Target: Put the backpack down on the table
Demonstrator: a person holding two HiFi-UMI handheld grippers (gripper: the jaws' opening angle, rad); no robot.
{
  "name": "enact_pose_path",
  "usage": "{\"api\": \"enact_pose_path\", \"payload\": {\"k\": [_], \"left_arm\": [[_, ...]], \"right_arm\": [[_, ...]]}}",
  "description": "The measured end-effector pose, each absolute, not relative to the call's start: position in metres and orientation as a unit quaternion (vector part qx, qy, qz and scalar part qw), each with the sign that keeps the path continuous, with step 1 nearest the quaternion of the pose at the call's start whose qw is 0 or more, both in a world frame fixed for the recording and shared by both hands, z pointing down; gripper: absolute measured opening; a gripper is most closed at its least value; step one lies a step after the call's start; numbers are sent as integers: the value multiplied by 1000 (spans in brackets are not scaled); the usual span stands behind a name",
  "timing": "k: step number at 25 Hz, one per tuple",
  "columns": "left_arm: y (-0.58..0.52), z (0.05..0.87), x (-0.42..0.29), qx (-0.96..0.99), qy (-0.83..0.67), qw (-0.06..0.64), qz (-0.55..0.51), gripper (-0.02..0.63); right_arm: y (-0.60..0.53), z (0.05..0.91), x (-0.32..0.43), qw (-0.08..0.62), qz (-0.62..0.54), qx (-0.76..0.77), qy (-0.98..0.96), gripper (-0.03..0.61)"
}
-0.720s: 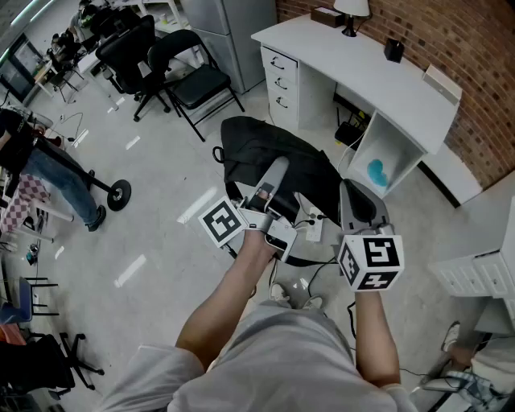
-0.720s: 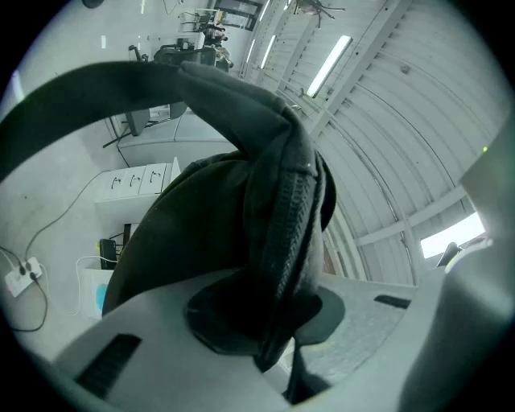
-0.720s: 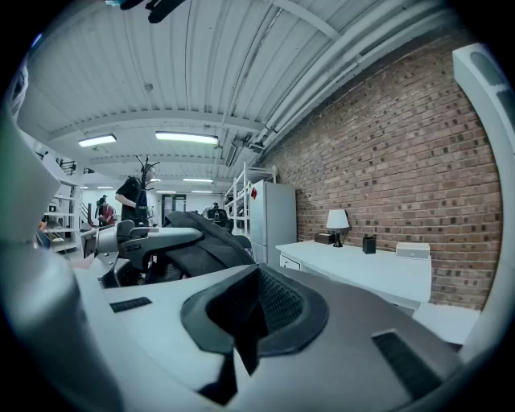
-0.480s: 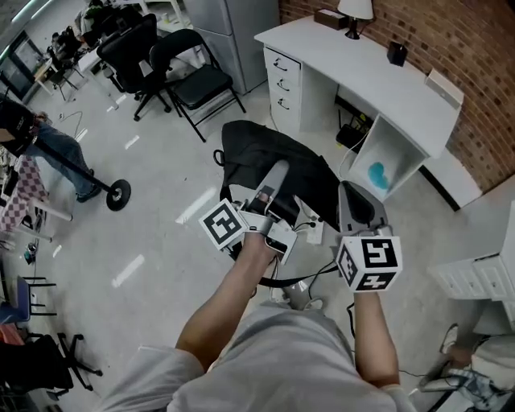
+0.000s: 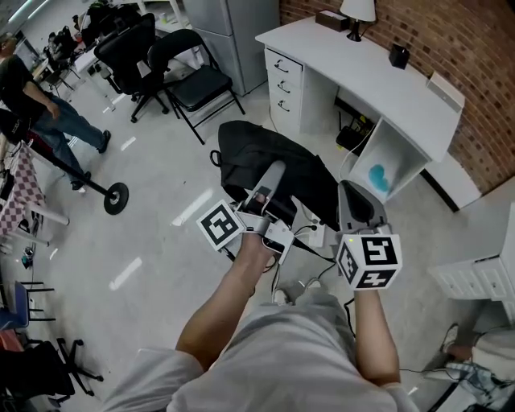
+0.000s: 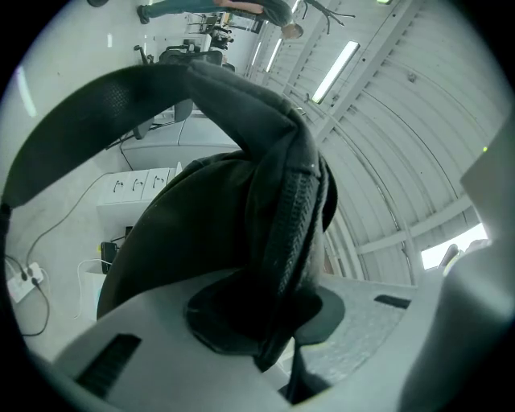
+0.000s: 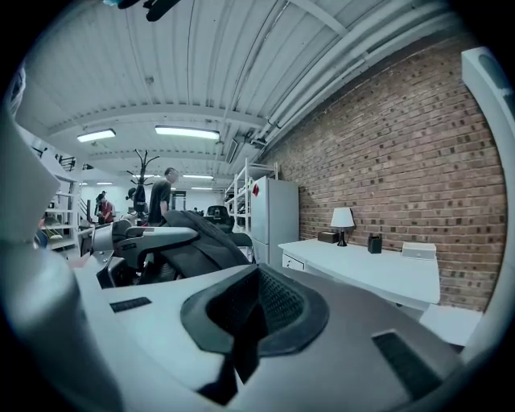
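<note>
A black backpack (image 5: 265, 157) hangs above the floor in front of me. My left gripper (image 5: 276, 170) is shut on a fold of fabric at its top. In the left gripper view the zippered fabric (image 6: 282, 217) is pinched between the pads and a strap (image 6: 80, 137) arches over it. My right gripper (image 5: 349, 190) is level beside the bag, to its right, shut with nothing in it. In the right gripper view my right gripper (image 7: 245, 318) has its pads together, with the backpack (image 7: 197, 237) to the left. The white table (image 5: 378, 76) stands ahead by the brick wall.
On the table stand a lamp (image 5: 354, 12), a brown box (image 5: 327, 16) and a small black holder (image 5: 393, 51). A folding chair (image 5: 193, 76) and an office chair (image 5: 129, 44) stand at the left. A power strip with cables (image 5: 315, 233) lies on the floor. A person (image 5: 40, 105) walks at far left.
The person at the far left has walked up and away. The backpack and both grippers have barely shifted.
</note>
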State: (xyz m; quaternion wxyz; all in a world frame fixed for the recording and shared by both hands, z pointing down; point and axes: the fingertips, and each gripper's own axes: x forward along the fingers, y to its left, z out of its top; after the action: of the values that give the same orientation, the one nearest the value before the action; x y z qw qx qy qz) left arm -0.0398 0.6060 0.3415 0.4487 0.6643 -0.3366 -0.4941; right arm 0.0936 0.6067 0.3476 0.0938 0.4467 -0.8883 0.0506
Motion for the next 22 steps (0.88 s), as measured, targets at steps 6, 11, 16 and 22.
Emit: {"api": "enact_pose_path", "payload": {"k": [6, 11, 16, 22], "left_arm": [[581, 339, -45, 668, -333, 448, -492, 58], [545, 340, -43, 671, -330, 452, -486, 58], [501, 346, -32, 671, -328, 459, -481, 58], [442, 351, -18, 670, -338, 463, -472, 58]], "right_arm": [[581, 348, 91, 89, 54, 452, -886, 0], [551, 352, 92, 85, 55, 458, -883, 0], [508, 359, 102, 79, 61, 460, -882, 0], [444, 358, 111, 77, 61, 452, -887, 0]]}}
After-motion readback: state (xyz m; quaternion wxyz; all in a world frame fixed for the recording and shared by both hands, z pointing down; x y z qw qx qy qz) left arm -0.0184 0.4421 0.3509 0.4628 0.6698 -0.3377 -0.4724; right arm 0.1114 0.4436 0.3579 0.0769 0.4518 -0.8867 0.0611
